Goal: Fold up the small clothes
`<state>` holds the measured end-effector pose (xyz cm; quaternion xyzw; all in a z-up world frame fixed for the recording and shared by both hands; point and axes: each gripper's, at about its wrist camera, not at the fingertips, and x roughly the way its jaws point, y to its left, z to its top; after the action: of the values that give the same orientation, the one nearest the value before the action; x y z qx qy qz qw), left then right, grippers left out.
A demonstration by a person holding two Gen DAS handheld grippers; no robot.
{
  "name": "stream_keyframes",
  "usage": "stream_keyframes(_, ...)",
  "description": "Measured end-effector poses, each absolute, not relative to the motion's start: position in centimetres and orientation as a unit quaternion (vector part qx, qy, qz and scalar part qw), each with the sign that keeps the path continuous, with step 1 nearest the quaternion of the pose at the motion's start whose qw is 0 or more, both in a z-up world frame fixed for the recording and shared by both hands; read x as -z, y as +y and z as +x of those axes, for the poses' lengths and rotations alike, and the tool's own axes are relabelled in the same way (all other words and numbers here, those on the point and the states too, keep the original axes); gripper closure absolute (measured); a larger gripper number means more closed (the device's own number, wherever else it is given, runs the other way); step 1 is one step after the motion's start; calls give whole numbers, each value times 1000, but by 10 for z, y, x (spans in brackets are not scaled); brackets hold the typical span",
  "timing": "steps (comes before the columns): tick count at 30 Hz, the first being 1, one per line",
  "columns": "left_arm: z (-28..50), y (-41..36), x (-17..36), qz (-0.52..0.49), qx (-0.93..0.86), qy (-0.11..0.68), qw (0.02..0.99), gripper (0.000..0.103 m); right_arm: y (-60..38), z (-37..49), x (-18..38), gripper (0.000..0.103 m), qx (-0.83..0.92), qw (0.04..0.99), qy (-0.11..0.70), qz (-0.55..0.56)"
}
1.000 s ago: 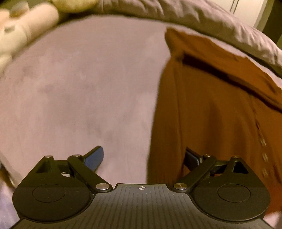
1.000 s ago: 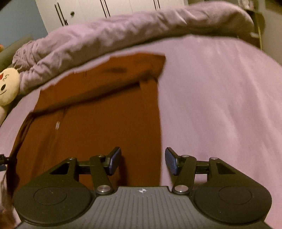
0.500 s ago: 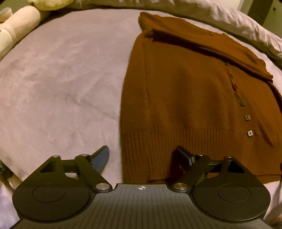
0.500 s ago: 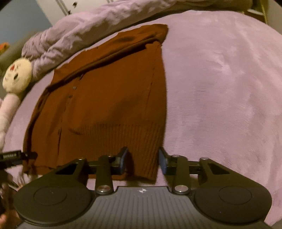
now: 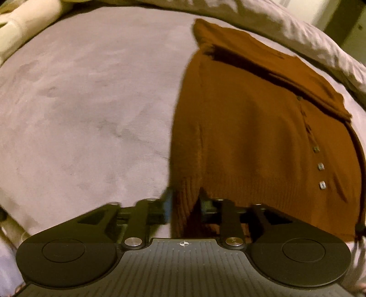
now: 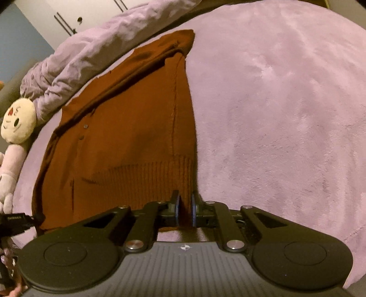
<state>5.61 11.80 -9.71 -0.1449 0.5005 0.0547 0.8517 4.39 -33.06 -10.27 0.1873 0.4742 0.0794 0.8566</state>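
Note:
A rust-brown knitted cardigan (image 5: 251, 128) with small buttons lies flat on the lilac bedspread (image 5: 87, 102), its sleeves folded across the top. My left gripper (image 5: 184, 202) is shut on the ribbed hem at the cardigan's near left corner, which bunches between the pads. The cardigan also shows in the right wrist view (image 6: 128, 137). My right gripper (image 6: 184, 209) is shut on the ribbed hem at its near right corner. The left gripper's tip (image 6: 16, 220) shows at that view's left edge.
A rolled lilac duvet (image 6: 96, 54) runs along the far side of the bed behind the cardigan. A cream-faced plush doll (image 6: 17, 123) lies at the left. White wardrobe doors (image 6: 91, 13) stand beyond. Bare bedspread (image 6: 286, 114) extends to the right.
Both grippers have closed from open onto the cardigan's ribbed hem, one at each near corner. The left view has shifted, with the corner now bunched between its pads.

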Motion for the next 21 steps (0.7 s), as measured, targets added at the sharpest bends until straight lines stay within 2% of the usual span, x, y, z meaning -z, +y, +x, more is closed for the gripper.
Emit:
stream_keyframes(2,59,112,98,-129,-43,505,852,62,-327,48,103,94,-82,855,480,177)
stream_keyframes(4,62,111,98,-119,-32,511,851,74,-326,52,102,94,-87,852,485,177)
stream_keyframes(5,64,113,97,-124,-24,515,848,88,-328,55,102,93,-92,847,490,183)
stream_keyframes(6,65,118,97,-137,-18,518,844,90,-330,58,103,94,-96,842,494,194)
stream_keyframes(10,66,136,84,-216,8,517,828,92,-346,64,103,95,-115,814,504,266)
stream_keyframes(15,79,142,44,-265,54,466,843,92,-362,76,97,95,-146,773,479,389)
stream_keyframes(21,119,154,5,-318,77,401,856,92,-357,111,72,95,-172,774,435,427)
